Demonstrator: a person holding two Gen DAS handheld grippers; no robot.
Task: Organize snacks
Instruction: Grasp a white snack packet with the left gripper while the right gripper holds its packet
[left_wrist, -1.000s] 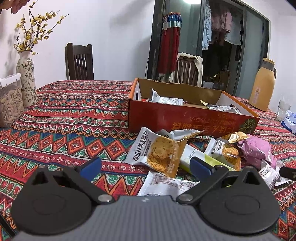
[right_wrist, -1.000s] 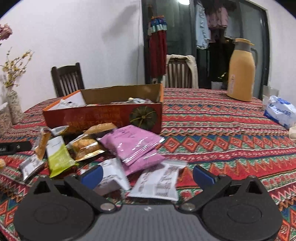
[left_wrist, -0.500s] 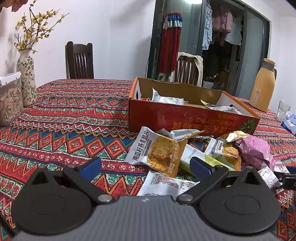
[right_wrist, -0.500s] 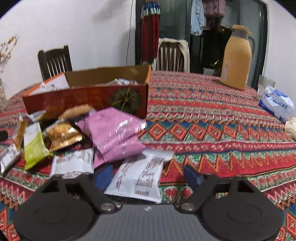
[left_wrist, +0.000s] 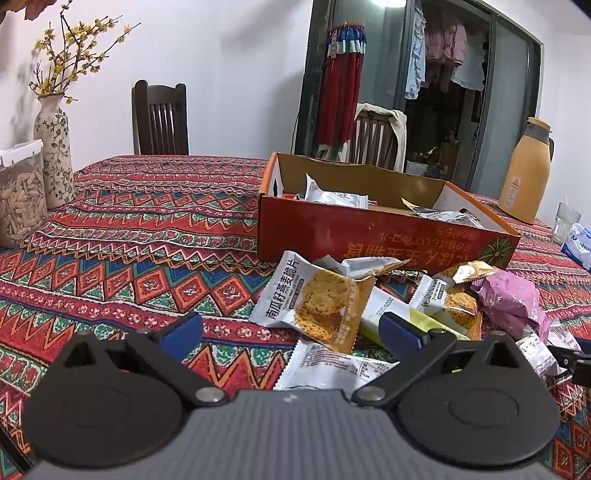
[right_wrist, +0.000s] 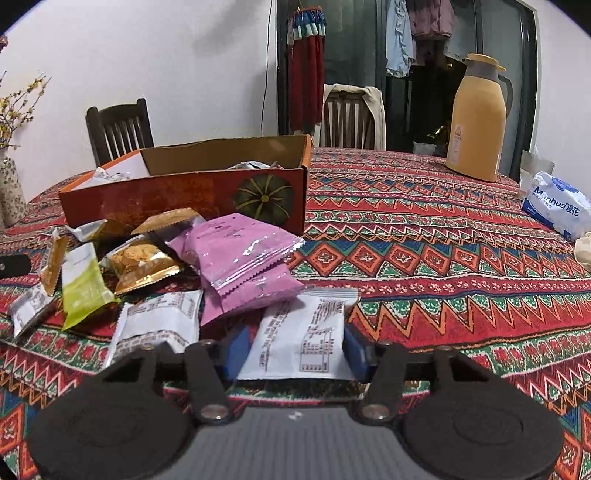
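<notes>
White packet (right_wrist: 301, 338) flat on the tablecloth (right_wrist: 424, 240), long axis running away toward the box (right_wrist: 184, 195). Right gripper (right_wrist: 295, 349) just closing, pads flanking it, seemingly touching. Left gripper (left_wrist: 291, 328) spread wide, empty.

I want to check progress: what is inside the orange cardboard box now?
Inside the orange cardboard box, a few silver-white wrapped snacks show above the rim. The front wall hides the bottom, so more may lie there.
</notes>
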